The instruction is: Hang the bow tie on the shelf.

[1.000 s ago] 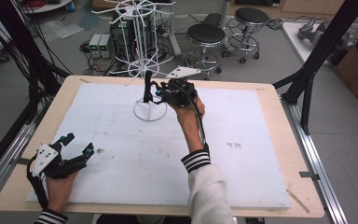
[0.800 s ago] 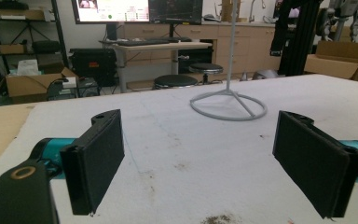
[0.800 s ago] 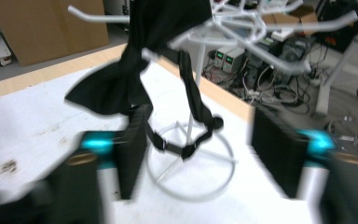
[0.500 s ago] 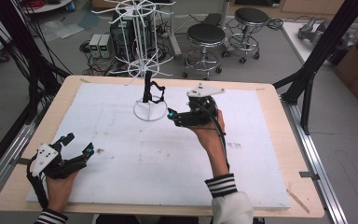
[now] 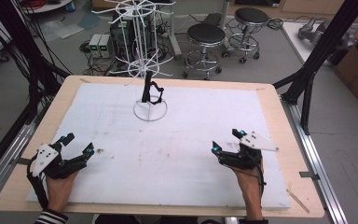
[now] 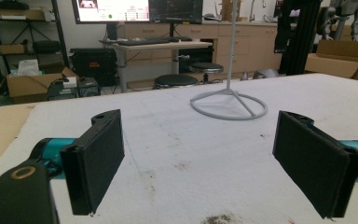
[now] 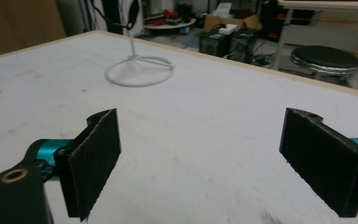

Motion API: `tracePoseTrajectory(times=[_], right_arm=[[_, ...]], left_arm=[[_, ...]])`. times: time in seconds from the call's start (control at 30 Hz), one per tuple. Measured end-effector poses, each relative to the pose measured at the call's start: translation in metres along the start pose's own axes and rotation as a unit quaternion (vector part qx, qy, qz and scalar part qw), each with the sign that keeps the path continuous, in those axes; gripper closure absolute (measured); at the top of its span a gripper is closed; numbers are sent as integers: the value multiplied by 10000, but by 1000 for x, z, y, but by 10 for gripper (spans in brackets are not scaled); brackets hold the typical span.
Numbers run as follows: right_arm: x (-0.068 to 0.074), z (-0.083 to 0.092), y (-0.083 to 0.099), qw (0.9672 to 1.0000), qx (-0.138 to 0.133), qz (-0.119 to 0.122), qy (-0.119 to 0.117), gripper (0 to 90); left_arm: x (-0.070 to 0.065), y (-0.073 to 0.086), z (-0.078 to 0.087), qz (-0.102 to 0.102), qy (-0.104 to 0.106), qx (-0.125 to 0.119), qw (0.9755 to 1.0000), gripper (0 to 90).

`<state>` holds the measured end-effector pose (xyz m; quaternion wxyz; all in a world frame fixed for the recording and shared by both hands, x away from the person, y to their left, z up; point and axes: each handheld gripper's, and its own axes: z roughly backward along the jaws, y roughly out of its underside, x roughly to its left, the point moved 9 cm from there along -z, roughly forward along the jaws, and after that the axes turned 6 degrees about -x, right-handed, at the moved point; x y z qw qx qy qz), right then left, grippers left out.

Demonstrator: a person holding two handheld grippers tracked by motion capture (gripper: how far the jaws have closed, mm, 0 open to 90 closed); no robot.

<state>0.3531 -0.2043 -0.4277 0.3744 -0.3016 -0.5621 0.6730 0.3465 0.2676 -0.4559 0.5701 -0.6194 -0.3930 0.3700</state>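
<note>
Left gripper (image 5: 77, 148) rests low at the near left, jaws wide apart, nothing between them. Right gripper (image 5: 227, 141) sits near right, jaws just opened wide, likewise empty.

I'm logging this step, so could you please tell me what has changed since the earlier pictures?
The right hand-held gripper let go of the black item on the white stand, its jaws having just opened, and drew back to the table's near right. The left hand-held gripper, item and stand stayed put.
</note>
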Motion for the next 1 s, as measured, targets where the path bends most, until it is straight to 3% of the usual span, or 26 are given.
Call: tracePoseTrajectory(times=[0.2,0.4,0.63,0.83,1.0], right_arm=[[-13,17,26,9992,-299,44,246,116],[-17,21,30,9972,-614,65,426,116],[-26,20,40,9952,-707,-13,676,116],[-28,21,40,9944,-757,-114,729,116],[-30,26,38,9921,-976,-162,772,116]], left_arm=[[0,0,0,-47,-1,-3,10000,167],[-1,0,0,-53,-11,-5,10000,167],[-1,0,0,-57,-10,19,10000,167],[-1,0,0,-77,-9,27,10000,167],[-1,0,1,-85,-48,2,10000,167]])
